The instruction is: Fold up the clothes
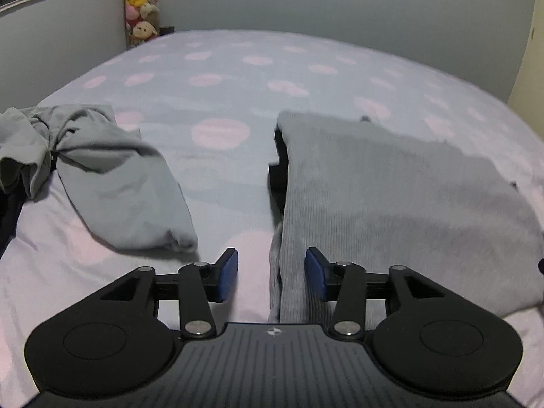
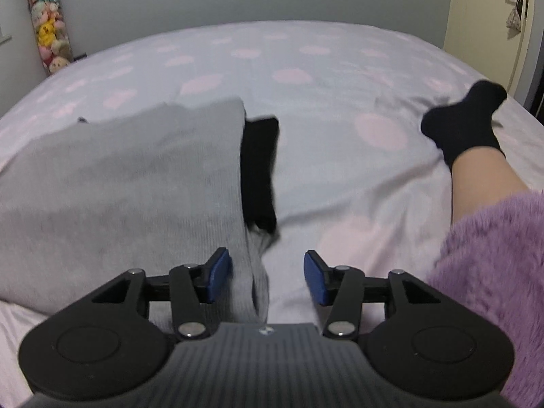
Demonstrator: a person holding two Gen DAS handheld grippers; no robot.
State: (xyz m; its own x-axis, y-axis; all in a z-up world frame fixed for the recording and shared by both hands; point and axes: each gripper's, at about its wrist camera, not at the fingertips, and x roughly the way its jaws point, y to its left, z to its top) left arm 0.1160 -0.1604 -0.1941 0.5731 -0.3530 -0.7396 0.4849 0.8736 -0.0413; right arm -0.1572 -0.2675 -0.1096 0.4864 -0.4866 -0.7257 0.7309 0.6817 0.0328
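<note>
A folded grey knit garment (image 1: pixel 391 204) lies flat on the bed, with a black piece of clothing (image 1: pixel 277 170) sticking out from under its left edge. My left gripper (image 1: pixel 271 277) stands open over that near left edge; the cloth lies between the blue pads, which do not press on it. In the right wrist view the same grey garment (image 2: pixel 119 187) fills the left side and the black piece (image 2: pixel 260 170) shows along its right edge. My right gripper (image 2: pixel 268 277) is open over the near right edge. A crumpled light grey garment (image 1: pixel 112 176) lies to the left.
The bed cover (image 1: pixel 238 85) is lilac with pink dots. A person's leg in a black sock (image 2: pixel 465 125) and a fuzzy purple garment (image 2: pixel 493 255) rest on the bed at the right. Plush toys (image 1: pixel 141 6) hang in the far left corner; a door (image 2: pixel 486 17) stands at far right.
</note>
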